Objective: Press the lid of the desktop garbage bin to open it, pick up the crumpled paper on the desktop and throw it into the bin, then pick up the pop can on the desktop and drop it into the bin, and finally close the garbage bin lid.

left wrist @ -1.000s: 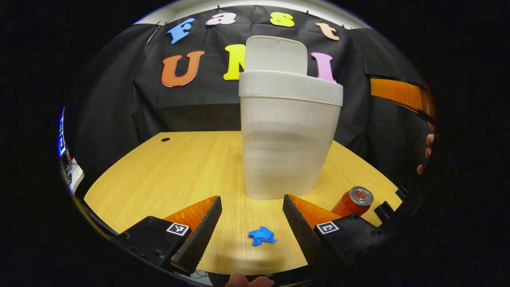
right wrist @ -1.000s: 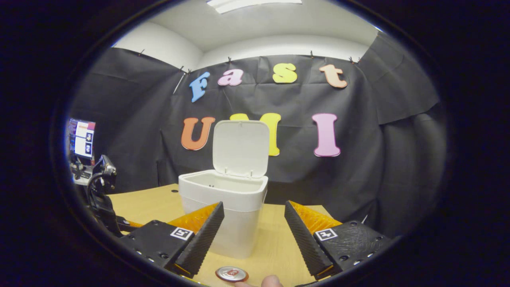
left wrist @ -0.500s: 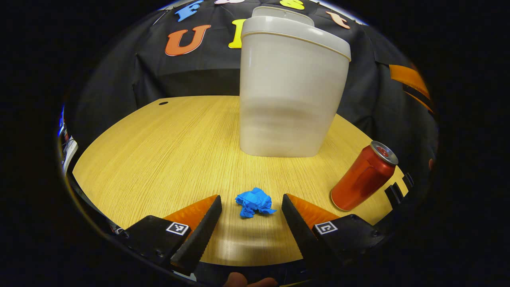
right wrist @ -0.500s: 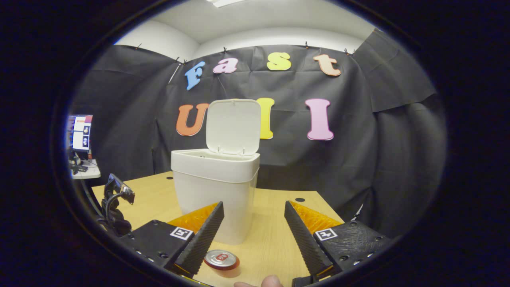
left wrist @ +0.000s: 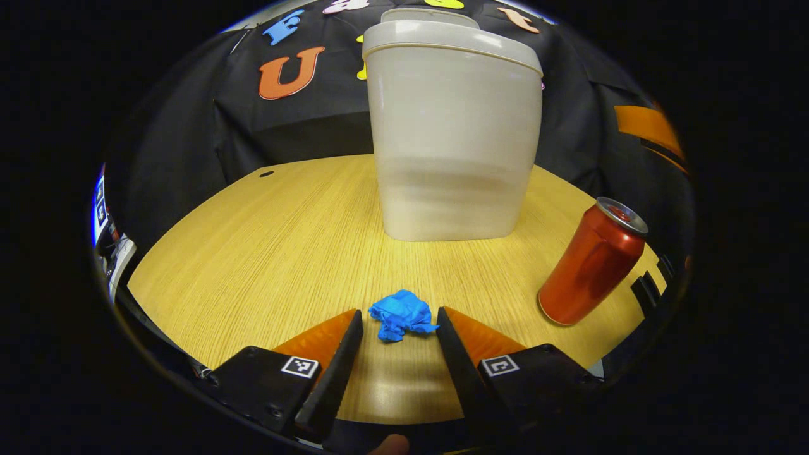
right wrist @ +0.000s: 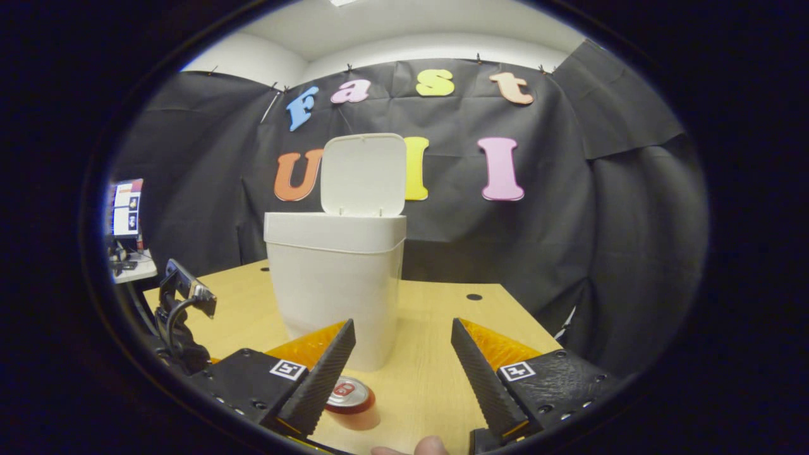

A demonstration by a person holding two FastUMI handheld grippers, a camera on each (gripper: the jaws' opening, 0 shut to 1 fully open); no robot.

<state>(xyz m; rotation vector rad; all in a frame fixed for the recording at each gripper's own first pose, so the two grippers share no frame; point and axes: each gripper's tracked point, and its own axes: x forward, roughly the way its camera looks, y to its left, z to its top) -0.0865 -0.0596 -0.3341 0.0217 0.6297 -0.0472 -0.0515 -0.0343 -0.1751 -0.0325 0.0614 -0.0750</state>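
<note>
with the white plastic bin's flip lid [right wrist: 363,174] up, paper pickup is underway: the left tongs [left wrist: 397,325] gape around the blue crumpled paper [left wrist: 401,315], needing closure; the right tongs [right wrist: 403,354] idle open.

Wooden table [left wrist: 265,246] carries bin [left wrist: 452,139], crumpled paper [left wrist: 401,314], upright can [left wrist: 592,262]

A white bin [left wrist: 452,133], blue crumpled paper [left wrist: 401,314] and red can [left wrist: 591,262] sit on a light wood-grain desk [left wrist: 265,253].

Bright overhead light, sharp focus, strong fisheye bending at edges.
</note>
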